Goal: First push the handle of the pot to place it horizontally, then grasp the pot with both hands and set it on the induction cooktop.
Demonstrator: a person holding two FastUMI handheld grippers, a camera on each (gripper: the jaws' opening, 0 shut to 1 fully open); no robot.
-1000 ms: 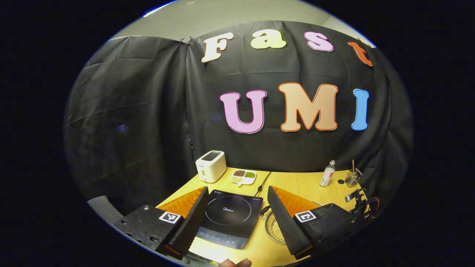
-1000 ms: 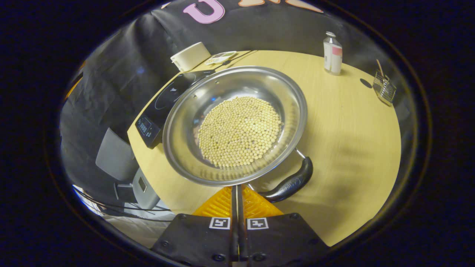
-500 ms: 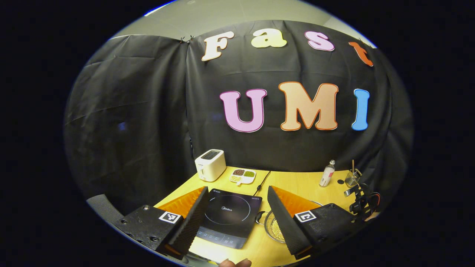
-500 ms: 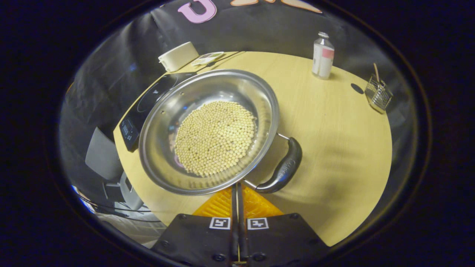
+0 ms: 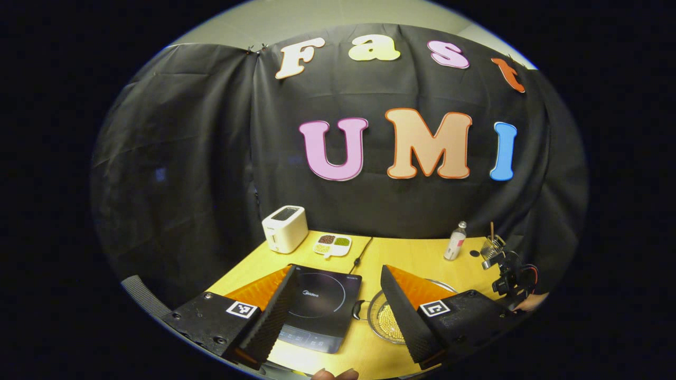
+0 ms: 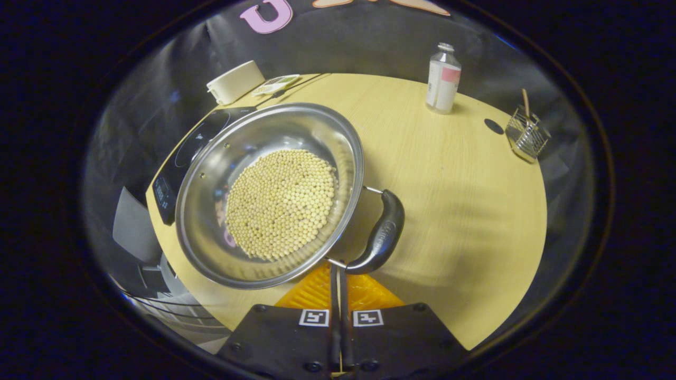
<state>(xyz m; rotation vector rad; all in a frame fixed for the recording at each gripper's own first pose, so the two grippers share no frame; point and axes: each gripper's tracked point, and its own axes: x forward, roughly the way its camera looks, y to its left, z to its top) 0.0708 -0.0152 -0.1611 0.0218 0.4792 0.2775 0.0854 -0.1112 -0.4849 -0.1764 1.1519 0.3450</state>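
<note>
A steel pot (image 6: 274,126) holding yellow beans (image 6: 280,203) sits on the wooden table beside the black induction cooktop (image 6: 185,153). Its black handle (image 6: 383,235) points toward the right of the right gripper view. My right gripper (image 6: 338,266) is shut, with its tips against the near end of that handle. In the left gripper view, my left gripper (image 5: 338,270) hangs open above the table's front edge. The cooktop (image 5: 317,303) lies between its fingers, and the pot (image 5: 377,316) peeks out beside the right finger, with its other small handle (image 5: 358,310) facing the cooktop.
A white toaster (image 5: 285,236), a divided dish (image 5: 332,245) and the cooktop's cable (image 5: 363,253) are at the back. A bottle (image 6: 442,79) and a wire holder (image 6: 525,134) stand at the far right. A hand (image 5: 531,302) shows at the right edge.
The pot has turned on the table: its black handle swung from the near side round to the right, with the shut right gripper following it. The left gripper view drifted slightly.
</note>
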